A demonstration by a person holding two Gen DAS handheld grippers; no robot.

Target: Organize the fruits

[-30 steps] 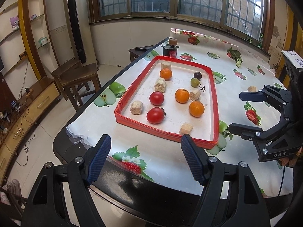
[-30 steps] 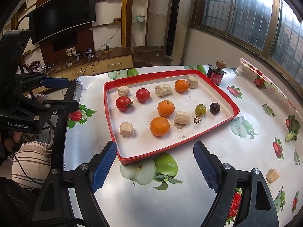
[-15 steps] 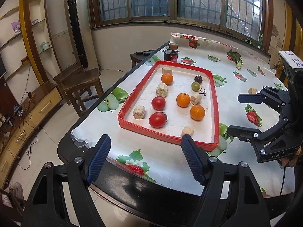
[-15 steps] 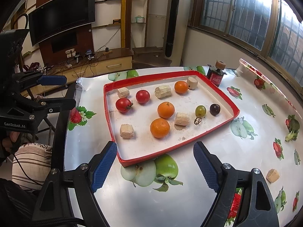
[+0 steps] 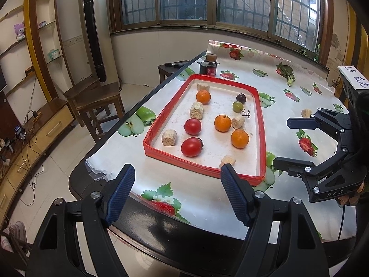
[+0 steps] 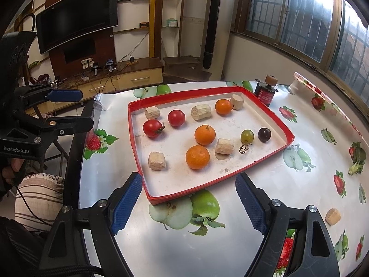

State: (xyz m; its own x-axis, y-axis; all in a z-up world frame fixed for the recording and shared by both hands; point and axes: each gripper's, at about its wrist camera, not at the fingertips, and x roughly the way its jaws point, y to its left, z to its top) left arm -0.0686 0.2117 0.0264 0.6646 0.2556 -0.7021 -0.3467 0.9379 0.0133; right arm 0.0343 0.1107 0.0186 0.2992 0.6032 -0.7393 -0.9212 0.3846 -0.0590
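Table: covered by a shiny cloth printed with fruit pictures.
Tray: red-edged and set flat on the table.
Fruit: two tomatoes, three oranges, a green grape and a dark grape are spread out inside the tray.
Blocks: pale chunks are scattered between the fruit.
Jar: placed just beyond the tray's far corner.
Left gripper: held above the table edge, jaws wide apart, nothing gripped.
Right gripper: held near the tray's closest corner, jaws wide apart, nothing gripped.
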